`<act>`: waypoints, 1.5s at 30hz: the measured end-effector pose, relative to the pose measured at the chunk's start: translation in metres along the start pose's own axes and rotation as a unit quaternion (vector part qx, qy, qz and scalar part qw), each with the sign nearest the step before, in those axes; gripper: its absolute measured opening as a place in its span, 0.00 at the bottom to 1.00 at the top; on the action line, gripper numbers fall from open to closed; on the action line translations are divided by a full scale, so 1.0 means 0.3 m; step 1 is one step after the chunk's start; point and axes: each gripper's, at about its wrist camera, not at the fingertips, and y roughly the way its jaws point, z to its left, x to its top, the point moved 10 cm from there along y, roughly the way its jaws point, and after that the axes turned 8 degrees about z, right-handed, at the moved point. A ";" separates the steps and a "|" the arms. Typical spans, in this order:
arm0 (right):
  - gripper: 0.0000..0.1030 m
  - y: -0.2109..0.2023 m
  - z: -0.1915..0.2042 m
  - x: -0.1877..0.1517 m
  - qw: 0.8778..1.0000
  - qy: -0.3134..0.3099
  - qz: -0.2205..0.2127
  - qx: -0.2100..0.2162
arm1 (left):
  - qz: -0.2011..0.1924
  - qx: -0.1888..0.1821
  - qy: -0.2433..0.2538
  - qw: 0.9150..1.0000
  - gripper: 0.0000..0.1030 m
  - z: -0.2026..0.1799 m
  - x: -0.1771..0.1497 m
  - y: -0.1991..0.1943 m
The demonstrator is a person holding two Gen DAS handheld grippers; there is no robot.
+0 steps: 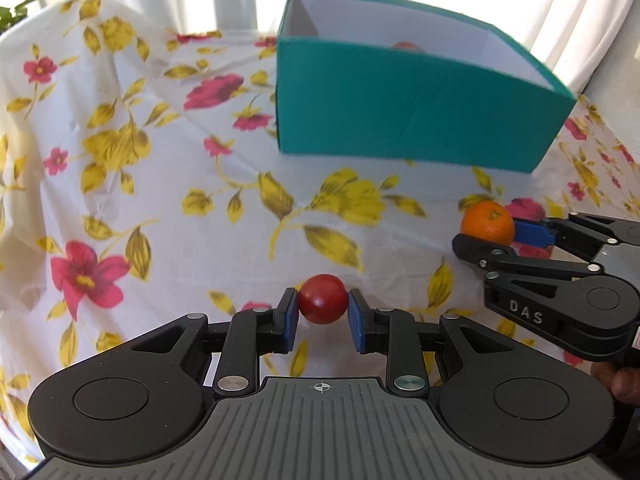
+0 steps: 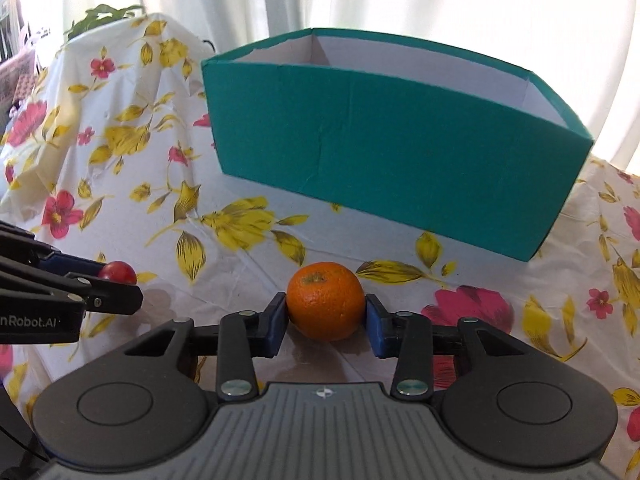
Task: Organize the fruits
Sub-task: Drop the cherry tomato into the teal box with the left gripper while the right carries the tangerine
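My left gripper [image 1: 322, 307] is shut on a small red tomato [image 1: 322, 304], its blue pads pressed to both sides. My right gripper [image 2: 325, 312] is shut on an orange mandarin [image 2: 325, 306], low over the floral tablecloth. Each gripper shows in the other's view: the right one with the mandarin [image 1: 487, 223] at the right, the left one with the tomato [image 2: 118, 272] at the left. A teal open-top box [image 1: 404, 120] stands beyond both; it also fills the middle of the right wrist view [image 2: 396, 148]. A reddish fruit [image 1: 406, 46] peeks over its near wall inside.
The table is covered by a white cloth with pink flowers and yellow leaves [image 1: 120, 152]. White curtains hang behind the box. A green plant [image 2: 104, 16] sits at the far left edge. A person's fingers [image 1: 624, 384] hold the right gripper.
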 end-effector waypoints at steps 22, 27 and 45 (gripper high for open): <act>0.38 -0.366 -0.290 0.123 0.986 0.064 -0.115 -0.103 | -0.121 0.068 0.034 0.990 0.29 -0.148 0.627 0.012; 0.38 -0.397 -0.317 0.123 0.983 0.069 -0.124 -0.116 | -0.091 0.074 0.029 0.993 0.29 -0.139 0.611 0.117; 0.39 -0.418 -0.310 0.168 0.980 0.072 -0.142 -0.122 | -0.100 0.056 -0.010 0.993 0.90 -0.091 0.588 0.057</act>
